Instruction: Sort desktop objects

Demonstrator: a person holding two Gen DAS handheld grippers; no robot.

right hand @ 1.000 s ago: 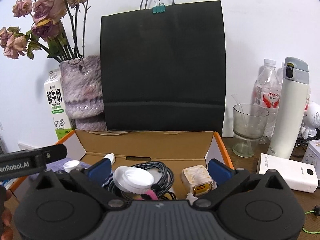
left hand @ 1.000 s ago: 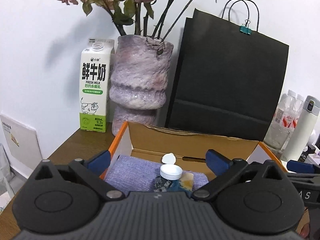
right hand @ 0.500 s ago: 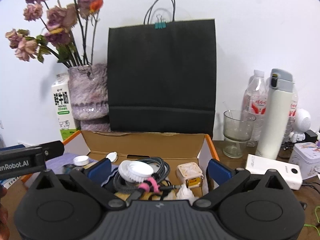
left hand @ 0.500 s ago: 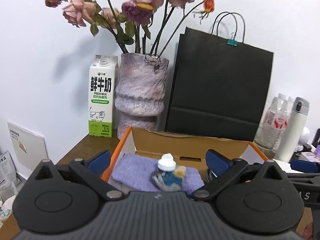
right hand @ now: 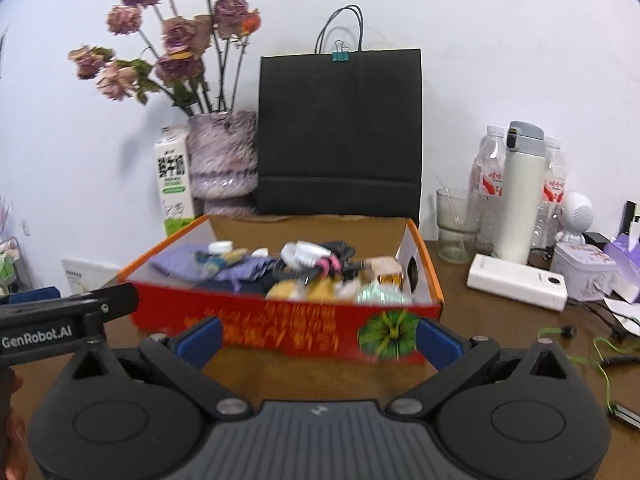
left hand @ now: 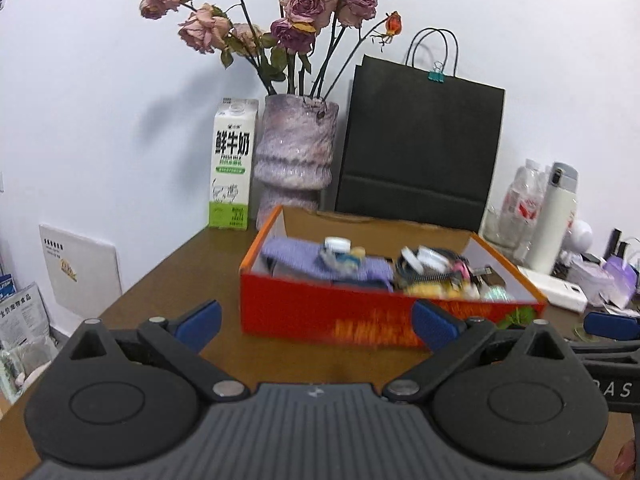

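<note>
Claws both gape empty: left claw point(left hand: 316, 320) and right claw point(right hand: 318, 338) low in frame before the red box point(right hand: 280, 328); milk carton point(left hand: 232, 168) reads "FRESH MILK".

Far ahead, against wall: milk carton point(left hand: 231, 168) left of vase point(left hand: 295, 160) with dried roses point(left hand: 304, 4); black paper bag point(right hand: 339, 132) centre. Ahead-right: glass point(right hand: 456, 226), white flask point(right hand: 520, 192), power bank point(right hand: 518, 282).

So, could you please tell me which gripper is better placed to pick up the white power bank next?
Probably the right gripper: it is open, and the white rectangular power bank lies on its side, right of the red cardboard box. The left gripper sits further left.
</note>
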